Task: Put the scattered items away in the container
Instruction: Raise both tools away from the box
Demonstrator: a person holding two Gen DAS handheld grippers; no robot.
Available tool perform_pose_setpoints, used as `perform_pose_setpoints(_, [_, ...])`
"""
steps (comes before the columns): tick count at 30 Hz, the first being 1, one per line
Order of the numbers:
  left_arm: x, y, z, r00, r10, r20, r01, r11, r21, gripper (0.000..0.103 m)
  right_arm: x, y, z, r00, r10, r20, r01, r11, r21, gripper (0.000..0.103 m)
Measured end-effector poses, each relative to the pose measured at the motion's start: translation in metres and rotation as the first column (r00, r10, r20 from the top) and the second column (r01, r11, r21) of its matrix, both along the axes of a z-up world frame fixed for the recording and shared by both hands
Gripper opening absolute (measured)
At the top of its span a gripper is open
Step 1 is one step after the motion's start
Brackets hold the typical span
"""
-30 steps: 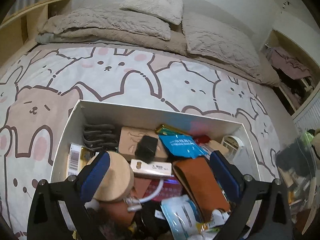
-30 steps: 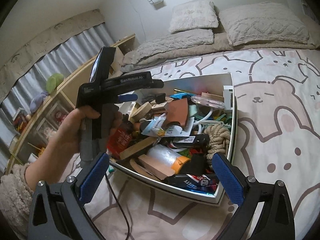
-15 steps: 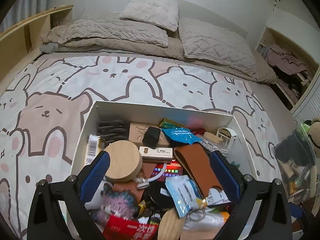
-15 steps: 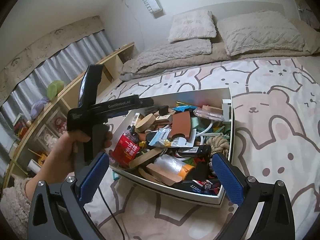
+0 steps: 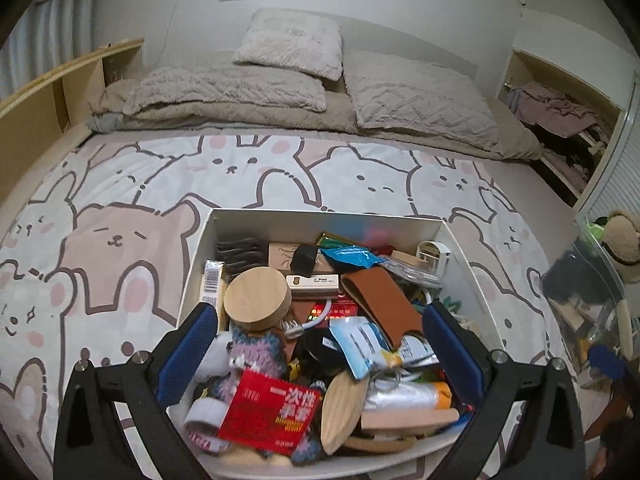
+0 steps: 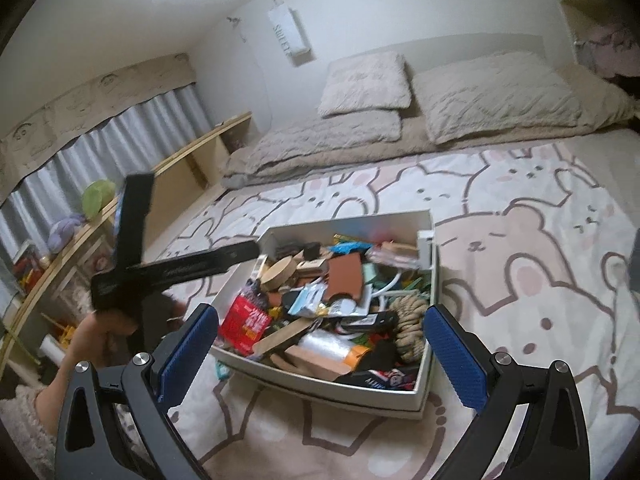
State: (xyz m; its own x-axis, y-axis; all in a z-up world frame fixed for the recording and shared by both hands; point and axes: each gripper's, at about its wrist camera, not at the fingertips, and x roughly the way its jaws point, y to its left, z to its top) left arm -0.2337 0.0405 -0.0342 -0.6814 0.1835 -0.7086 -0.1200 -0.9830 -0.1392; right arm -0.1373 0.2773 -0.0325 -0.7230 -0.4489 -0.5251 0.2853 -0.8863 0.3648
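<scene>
Container (image 5: 320, 219), one white box heaped with items, sits on my bedspread (image 5: 120, 248) near its foot edge. Both my grippers, left (image 5: 320, 354) and right (image 6: 320, 350), hang above it spread wide, holding nothing. Three pillows (image 5: 420, 100) line the head edge.

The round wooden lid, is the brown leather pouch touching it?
Apart. The left wrist view shows the round wooden lid and brown leather pouch separated by a white stick and a red card between them.

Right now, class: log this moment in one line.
left gripper: open, empty | right gripper: open, empty | white box: full | bedspread
</scene>
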Motion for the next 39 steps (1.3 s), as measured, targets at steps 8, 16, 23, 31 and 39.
perform_pose_setpoints(8, [0.033,-0.010,0.018,0.999,-0.027,-0.022,0.028,0.999,0.036,0.103,0.017,0.002,0.010,0.997,-0.054,-0.055,0.056,0.998,0.033,0.103])
perform_pose_setpoints(16, [0.074,-0.016,0.033,0.995,-0.040,-0.087,0.040,0.999,0.002,0.103,0.044,-0.005,0.019,0.984,-0.108,-0.139,0.124,0.986,0.114,0.103])
perform_pose_setpoints(23, [0.111,-0.017,0.043,0.987,-0.060,-0.149,0.057,0.998,-0.027,0.103,0.063,-0.009,0.022,0.972,-0.144,-0.186,0.177,0.968,0.176,0.103])
perform_pose_setpoints(31, [0.147,-0.015,0.050,0.974,-0.093,-0.206,0.085,0.995,-0.048,0.103,0.087,-0.013,0.026,0.960,-0.161,-0.230,0.207,0.959,0.193,0.103])
perform_pose_setpoints(39, [0.162,-0.014,0.041,0.975,-0.110,-0.191,0.103,0.993,-0.051,0.103,0.105,-0.021,0.026,0.954,-0.146,-0.262,0.212,0.947,0.242,0.103])
